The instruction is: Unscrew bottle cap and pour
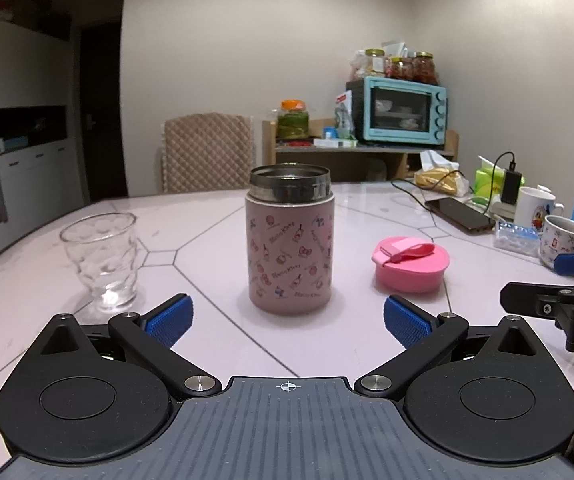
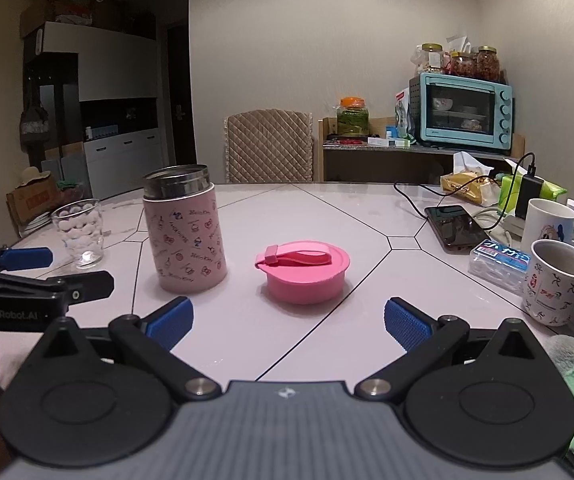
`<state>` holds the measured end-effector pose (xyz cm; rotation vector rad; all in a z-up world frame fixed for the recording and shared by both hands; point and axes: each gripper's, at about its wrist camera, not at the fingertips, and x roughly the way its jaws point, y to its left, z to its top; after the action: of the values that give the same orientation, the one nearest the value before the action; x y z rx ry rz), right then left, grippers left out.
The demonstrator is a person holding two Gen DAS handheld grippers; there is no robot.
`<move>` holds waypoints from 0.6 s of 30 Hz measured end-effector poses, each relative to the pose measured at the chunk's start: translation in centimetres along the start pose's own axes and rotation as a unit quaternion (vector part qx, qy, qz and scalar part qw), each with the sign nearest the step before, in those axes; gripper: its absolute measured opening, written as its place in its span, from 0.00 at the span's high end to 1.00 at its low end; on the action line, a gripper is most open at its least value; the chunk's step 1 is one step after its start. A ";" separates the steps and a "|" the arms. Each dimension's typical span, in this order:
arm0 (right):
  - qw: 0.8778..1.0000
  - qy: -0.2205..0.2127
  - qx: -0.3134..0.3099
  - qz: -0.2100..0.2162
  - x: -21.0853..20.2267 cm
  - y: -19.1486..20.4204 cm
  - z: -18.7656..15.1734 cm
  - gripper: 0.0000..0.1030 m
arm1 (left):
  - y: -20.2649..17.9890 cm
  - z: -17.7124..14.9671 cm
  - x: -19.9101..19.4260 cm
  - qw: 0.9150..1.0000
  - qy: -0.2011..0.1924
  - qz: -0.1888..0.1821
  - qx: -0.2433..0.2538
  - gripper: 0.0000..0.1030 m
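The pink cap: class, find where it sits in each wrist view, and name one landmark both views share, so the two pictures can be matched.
Left wrist view: the pink cap lies on the table right of centre, to the right of the open pink bottle.
Right wrist view: the pink cap lies near the centre, again right of the bottle.
Shared landmark: the teal oven on the shelf behind.

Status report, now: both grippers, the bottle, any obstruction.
Left gripper open, empty. Right gripper open, empty. Pink printed steel-rimmed bottle upright, uncapped; pink round cap on table beside it. Clear dimpled glass upright; path unobstructed.
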<state>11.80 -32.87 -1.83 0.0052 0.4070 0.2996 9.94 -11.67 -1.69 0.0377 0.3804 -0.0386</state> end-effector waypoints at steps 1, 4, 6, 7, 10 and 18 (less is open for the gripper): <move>1.000 -0.001 0.001 0.000 -0.3 0.0 -0.1 0.00 | -0.1 -0.1 -0.3 1.000 -0.001 0.000 -0.001 0.00; 1.000 -0.002 0.001 0.000 -1.0 0.1 -0.3 0.00 | -0.4 -0.4 -1.2 1.000 0.000 -0.005 -0.008 0.00; 1.000 -0.004 -0.001 -0.001 -1.7 0.1 -0.5 0.00 | -0.7 -0.5 -1.8 1.000 -0.001 -0.006 -0.010 0.00; 1.000 -0.006 -0.001 -0.001 -2.0 0.2 -0.6 0.00 | -0.7 -0.5 -2.0 1.000 -0.001 -0.006 -0.011 0.00; 1.000 -0.012 -0.002 -0.002 -2.9 0.1 -0.7 0.00 | -1.0 -0.7 -2.9 1.000 -0.003 -0.003 -0.013 0.00; 1.000 -0.018 0.007 0.003 -3.6 0.2 -0.5 0.00 | -0.9 -1.0 -4.4 1.000 -0.007 0.008 -0.015 0.00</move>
<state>8.37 -33.77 -0.91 0.0260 0.3728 0.3031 5.50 -12.40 -0.99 0.0111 0.3666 -0.0171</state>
